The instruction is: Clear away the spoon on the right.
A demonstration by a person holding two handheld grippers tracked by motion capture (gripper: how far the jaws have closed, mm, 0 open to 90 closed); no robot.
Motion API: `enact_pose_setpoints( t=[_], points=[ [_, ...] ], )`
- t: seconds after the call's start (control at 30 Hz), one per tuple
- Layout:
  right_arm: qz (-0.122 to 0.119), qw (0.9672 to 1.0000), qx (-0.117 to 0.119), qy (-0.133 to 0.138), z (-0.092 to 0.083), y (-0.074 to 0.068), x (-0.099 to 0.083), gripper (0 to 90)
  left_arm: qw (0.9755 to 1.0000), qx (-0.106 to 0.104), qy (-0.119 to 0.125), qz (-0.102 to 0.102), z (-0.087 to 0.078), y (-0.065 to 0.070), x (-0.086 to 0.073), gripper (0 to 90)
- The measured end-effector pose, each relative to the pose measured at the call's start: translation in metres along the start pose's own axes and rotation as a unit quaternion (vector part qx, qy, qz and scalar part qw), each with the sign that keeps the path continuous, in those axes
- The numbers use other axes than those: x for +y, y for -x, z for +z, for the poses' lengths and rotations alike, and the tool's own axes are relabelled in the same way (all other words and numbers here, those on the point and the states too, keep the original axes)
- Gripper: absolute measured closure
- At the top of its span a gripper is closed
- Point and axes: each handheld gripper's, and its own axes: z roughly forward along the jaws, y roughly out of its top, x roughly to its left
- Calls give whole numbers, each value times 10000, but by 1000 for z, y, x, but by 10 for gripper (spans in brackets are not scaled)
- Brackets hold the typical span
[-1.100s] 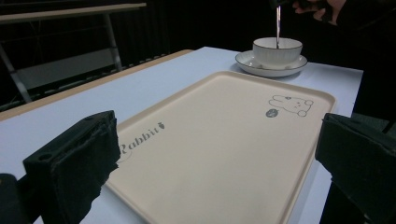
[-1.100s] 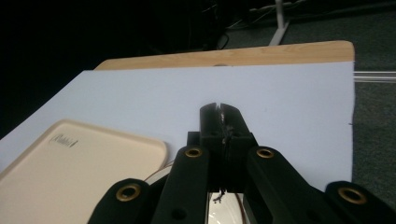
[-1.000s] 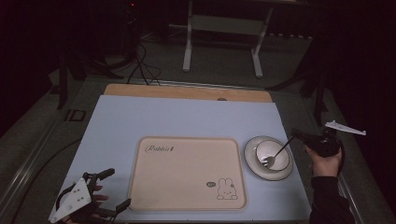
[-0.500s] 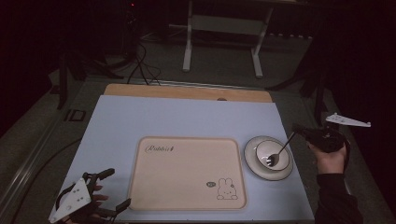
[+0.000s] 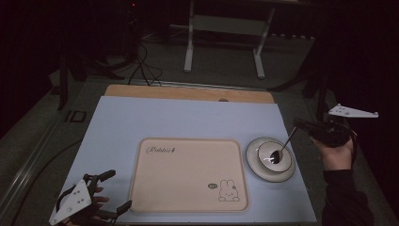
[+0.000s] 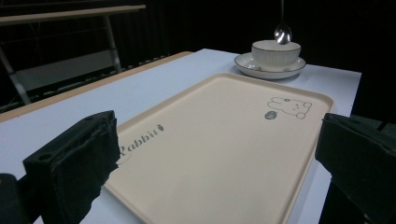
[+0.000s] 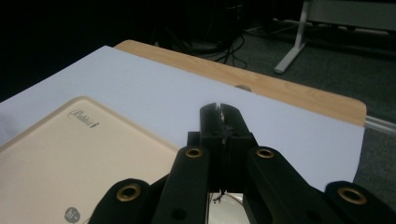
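Note:
A white bowl (image 5: 263, 151) stands on a saucer (image 5: 254, 168) to the right of a beige rabbit tray (image 5: 188, 179). My right gripper (image 5: 298, 124) is shut on the handle of a metal spoon (image 5: 283, 144). The spoon slants down to the left, its scoop over the bowl. In the left gripper view the spoon (image 6: 282, 32) hangs at the bowl's (image 6: 275, 53) rim. In the right gripper view the jaws (image 7: 219, 111) are pressed together above the table. My left gripper (image 5: 118, 189) rests open at the table's near left corner, beside the tray (image 6: 219, 140), with nothing between its jaws.
A pale blue sheet (image 5: 188, 120) covers the tabletop, with a bare wooden strip (image 5: 188, 92) along the far edge. Beyond it lie a dark floor, cables (image 5: 141, 70) and a white table frame (image 5: 223, 42).
My right hand has risen and drifted slightly right, lifting the spoon higher over the bowl. The left gripper has stayed where it was.

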Motion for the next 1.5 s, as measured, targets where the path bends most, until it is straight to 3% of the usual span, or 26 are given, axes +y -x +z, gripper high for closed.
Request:
enact_pose_setpoints(
  t=[0.57,1.0,1.5],
  points=[
    [-526,9964,645,-150,22,-35,28,897,10000,-15,-6,33,0,0,0,0],
    [-834,9878,1289,-252,54,-67,36,897,10000,-19,-4,23,0,0,0,0],
    [-1139,9744,1907,-362,83,-95,35,896,10000,-43,6,27,-1,0,0,0]
  ],
)
